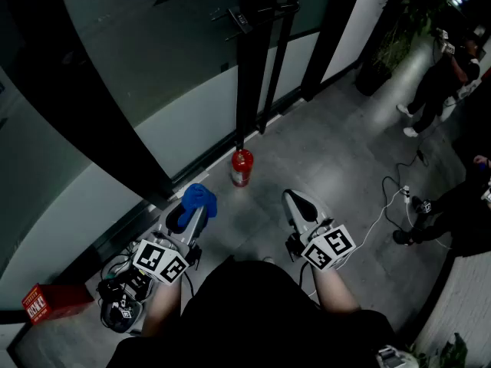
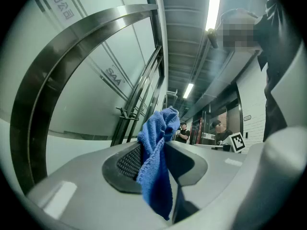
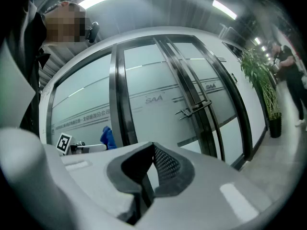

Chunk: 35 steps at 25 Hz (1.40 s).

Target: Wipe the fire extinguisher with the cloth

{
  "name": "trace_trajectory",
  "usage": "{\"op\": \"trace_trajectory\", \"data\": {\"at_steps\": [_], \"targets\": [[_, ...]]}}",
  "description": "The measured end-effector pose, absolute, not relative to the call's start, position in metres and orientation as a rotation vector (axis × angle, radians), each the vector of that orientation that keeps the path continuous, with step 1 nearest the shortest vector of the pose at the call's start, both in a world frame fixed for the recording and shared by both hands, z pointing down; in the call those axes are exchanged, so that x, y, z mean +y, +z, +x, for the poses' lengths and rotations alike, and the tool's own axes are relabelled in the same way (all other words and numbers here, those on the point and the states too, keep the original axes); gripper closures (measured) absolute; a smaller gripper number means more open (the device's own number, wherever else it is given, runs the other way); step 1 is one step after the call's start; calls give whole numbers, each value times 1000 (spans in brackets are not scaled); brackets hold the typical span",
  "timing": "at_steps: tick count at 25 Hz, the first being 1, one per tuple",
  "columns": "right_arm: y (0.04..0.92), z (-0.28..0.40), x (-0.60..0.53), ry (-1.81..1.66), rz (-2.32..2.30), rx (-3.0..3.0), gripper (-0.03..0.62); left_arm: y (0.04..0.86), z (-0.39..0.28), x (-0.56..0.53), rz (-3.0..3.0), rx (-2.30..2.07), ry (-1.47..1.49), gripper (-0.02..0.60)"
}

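Lettering: "SAA" on the frosted glass wall (image 3: 154,99). Left hand-held gripper (image 1: 193,210): held low and forward, jaws clamped on a blue cloth (image 1: 199,198). Right hand-held gripper (image 1: 291,199): alongside, jaws together, nothing between them. Red fire extinguisher (image 1: 242,167): upright on the grey floor (image 1: 337,159) by the black door frame (image 1: 249,67), ahead of both grippers, untouched.

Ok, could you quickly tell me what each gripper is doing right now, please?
The left gripper is shut on the blue cloth.
The right gripper is shut, with nothing between its jaws.
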State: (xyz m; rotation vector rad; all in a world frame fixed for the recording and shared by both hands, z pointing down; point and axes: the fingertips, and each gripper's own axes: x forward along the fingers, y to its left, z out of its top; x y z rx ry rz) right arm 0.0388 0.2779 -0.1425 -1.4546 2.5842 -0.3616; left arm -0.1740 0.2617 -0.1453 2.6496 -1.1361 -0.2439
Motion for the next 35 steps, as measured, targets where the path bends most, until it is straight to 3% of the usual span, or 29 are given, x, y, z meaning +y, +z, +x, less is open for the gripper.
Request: {"op": "trace_trajectory", "data": {"at_steps": [9, 18, 35], "targets": [[-136, 12, 276, -362, -1462, 2604, 591, -133, -187, 258, 2650, -1079, -219, 446], [-123, 41, 221, -365, -1457, 2597, 591, -122, -167, 211, 2632, -1134, -191, 446], [-124, 169, 38, -348, -1361, 2670, 591, -122, -49, 37, 2633, -1273, -156, 446]]}}
